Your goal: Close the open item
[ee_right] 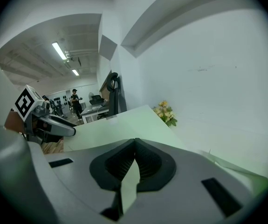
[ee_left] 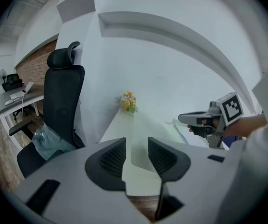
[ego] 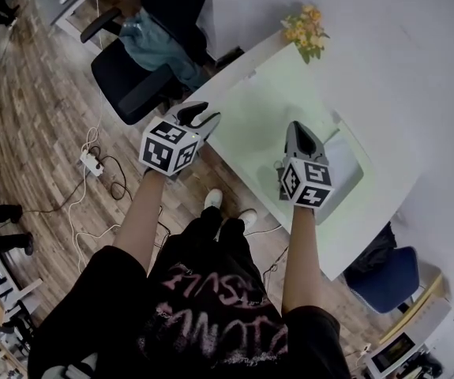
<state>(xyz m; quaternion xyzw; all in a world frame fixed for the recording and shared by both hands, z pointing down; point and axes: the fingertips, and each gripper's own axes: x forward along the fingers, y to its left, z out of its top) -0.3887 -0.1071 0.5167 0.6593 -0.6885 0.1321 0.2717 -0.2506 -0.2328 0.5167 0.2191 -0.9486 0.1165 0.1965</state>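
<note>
A pale grey-green open item (ego: pixel 347 172) lies on the white table (ego: pixel 250 109) near its right side. Its raised flap (ee_right: pixel 238 169) shows at the right of the right gripper view, and its exact shape is hard to make out. My right gripper (ego: pixel 302 133) hovers just left of it, jaws shut with the tips touching (ee_right: pixel 134 146) and nothing between them. My left gripper (ego: pixel 200 115) hangs over the table's near-left edge, its jaws open and empty (ee_left: pixel 137 146). Each gripper sees the other: the right gripper (ee_left: pixel 203 120) and the left gripper (ee_right: pixel 54 122).
A small bunch of yellow flowers (ego: pixel 305 28) stands at the table's far end by the white wall. A black office chair (ego: pixel 144 61) with cloth on its seat is to the left. A blue chair (ego: pixel 388 275) sits at the right. A power strip (ego: pixel 92 163) and cables lie on the wooden floor.
</note>
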